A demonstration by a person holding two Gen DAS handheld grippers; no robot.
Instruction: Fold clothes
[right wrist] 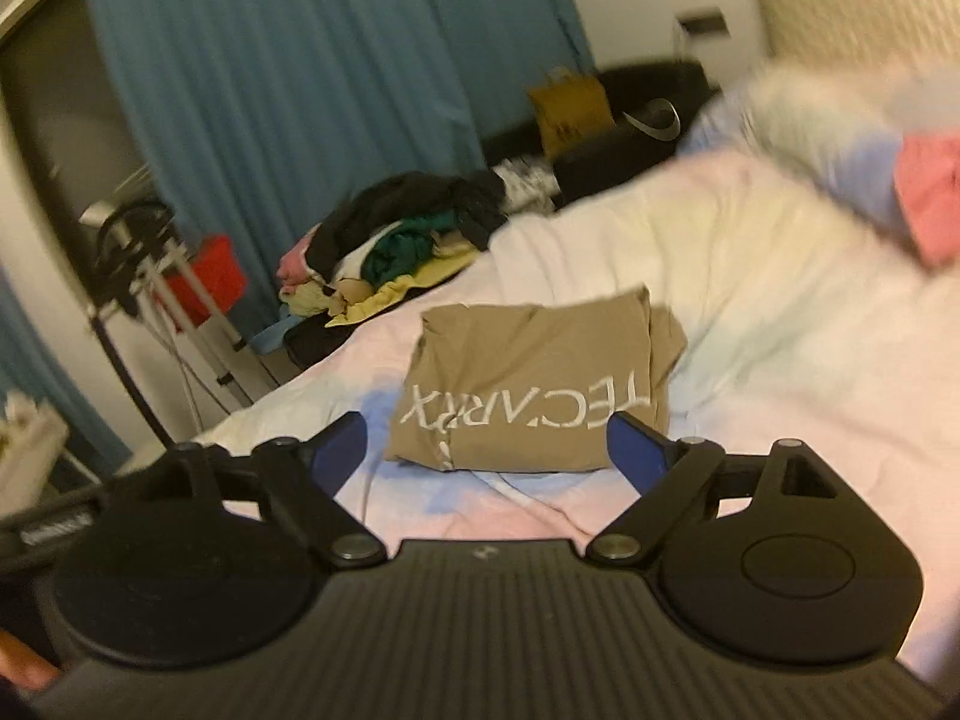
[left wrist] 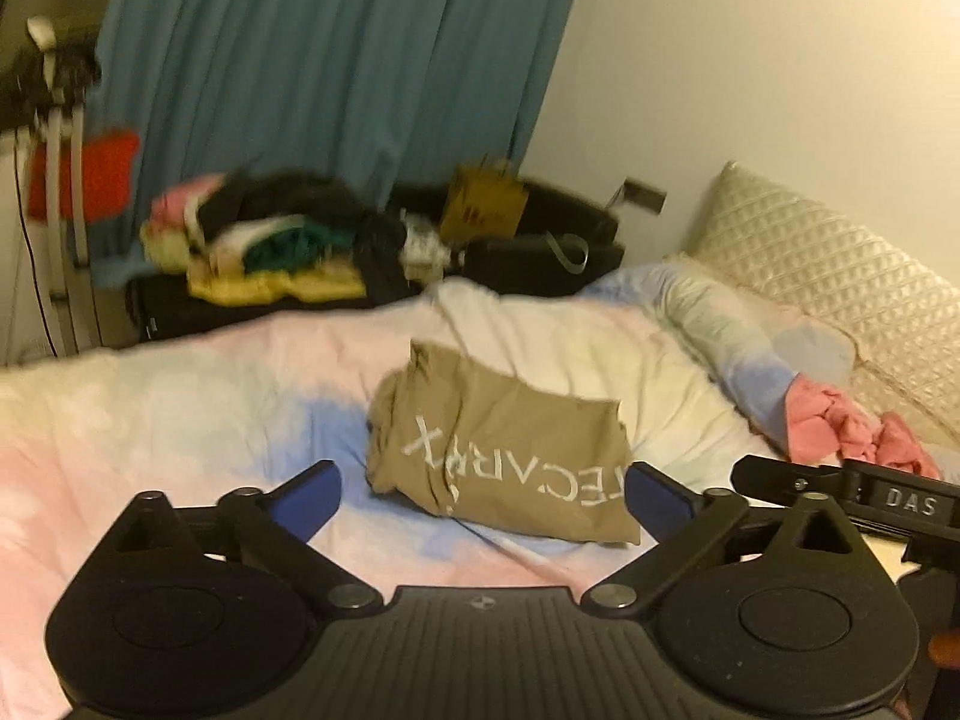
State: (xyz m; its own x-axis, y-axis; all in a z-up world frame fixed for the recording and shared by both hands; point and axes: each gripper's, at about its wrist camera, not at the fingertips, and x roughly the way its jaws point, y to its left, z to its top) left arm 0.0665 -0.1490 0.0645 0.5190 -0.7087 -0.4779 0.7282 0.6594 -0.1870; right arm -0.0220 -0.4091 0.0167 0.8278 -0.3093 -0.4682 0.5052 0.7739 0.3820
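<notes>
Here, the tan cotton garment with white lettering (left wrist: 501, 447) lies on the pastel tie-dye bed cover (left wrist: 180, 420) as a compact, roughly rectangular bundle, its layers doubled over one another, so it already lies much as a folded piece would. Its printed face is up and its edges are slightly uneven, with a loose corner poking out at about 11 o'clock in the left wrist view.

Both tools hover above the bed, aimed at the bundle. The left gripper (left wrist: 483, 495) has its jaws spread wide and grasping nothing; the right gripper (right wrist: 486, 444) is likewise released and empty, the bundle's near edge sitting between its blue fingers (right wrist: 636, 450) in that view. Whether either touches the cloth I cannot tell.

Room for moving is generous: bare cover lies around the bundle at 3, 6 and 9 o'clock. At 12 o'clock, beyond the bed's far edge, a heap of mixed loose clothes (right wrist: 384, 252) rests on a dark low piece of furniture (left wrist: 540, 240) against the blue curtain (left wrist: 336, 60). At about 2 o'clock in the left view, a crumpled pink cloth (left wrist: 840, 426) lies near a cream quilted pillow (left wrist: 810, 252), well apart from the bundle.
</notes>
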